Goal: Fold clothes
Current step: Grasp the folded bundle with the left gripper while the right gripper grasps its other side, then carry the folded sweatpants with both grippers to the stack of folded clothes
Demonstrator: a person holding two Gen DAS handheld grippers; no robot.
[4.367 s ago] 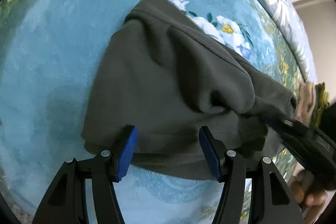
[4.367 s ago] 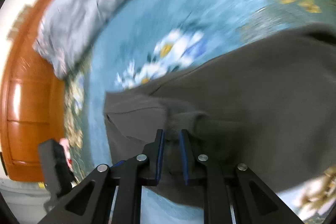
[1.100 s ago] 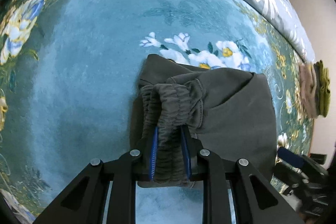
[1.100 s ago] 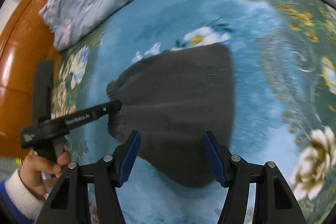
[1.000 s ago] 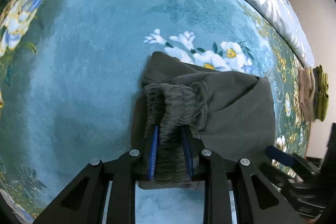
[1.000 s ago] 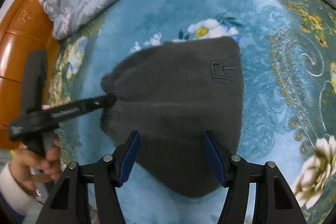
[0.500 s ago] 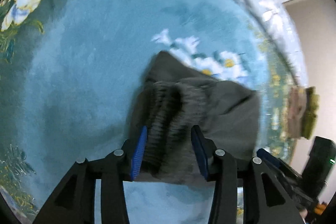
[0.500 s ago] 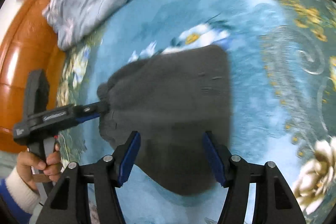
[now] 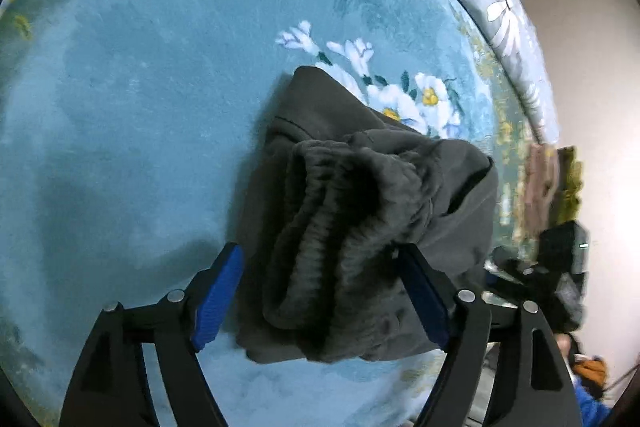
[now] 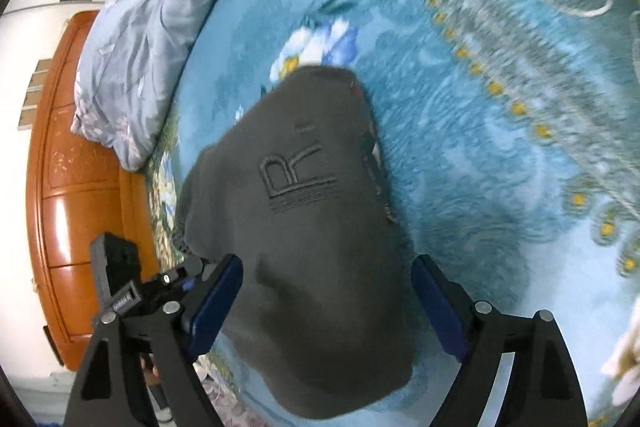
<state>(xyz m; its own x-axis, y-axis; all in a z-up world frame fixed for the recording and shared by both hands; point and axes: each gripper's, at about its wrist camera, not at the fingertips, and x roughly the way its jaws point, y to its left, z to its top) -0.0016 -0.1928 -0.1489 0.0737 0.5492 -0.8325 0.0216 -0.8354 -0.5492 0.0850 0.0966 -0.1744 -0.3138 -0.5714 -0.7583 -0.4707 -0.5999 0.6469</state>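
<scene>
A dark grey garment [image 9: 352, 227] lies folded on the blue floral bedspread [image 9: 120, 87]. Its ribbed elastic waistband [image 9: 332, 211] is bunched on top at the near end. My left gripper [image 9: 320, 291] has its jaws opening, with the waistband loose between the blue pads [image 9: 218, 291]. In the right wrist view the same garment [image 10: 320, 227] shows an embossed letter R [image 10: 296, 171]. My right gripper [image 10: 326, 307] hangs over its near end with jaws opening, and the cloth lies below the gap, unpressed. The left gripper [image 10: 160, 287] shows at the garment's left corner.
A crumpled grey-blue quilt [image 10: 160, 7] lies along the far side of the bed, beside an orange wooden headboard [image 10: 80, 187]. A small stack of folded clothes [image 9: 552, 183] sits at the bed's right edge. Open bedspread [image 10: 500, 147] stretches to the right of the garment.
My left jaws were shut on the waistband and have spread apart, letting it go. My right gripper has dropped closer over the garment, rolled, and widened its jaws.
</scene>
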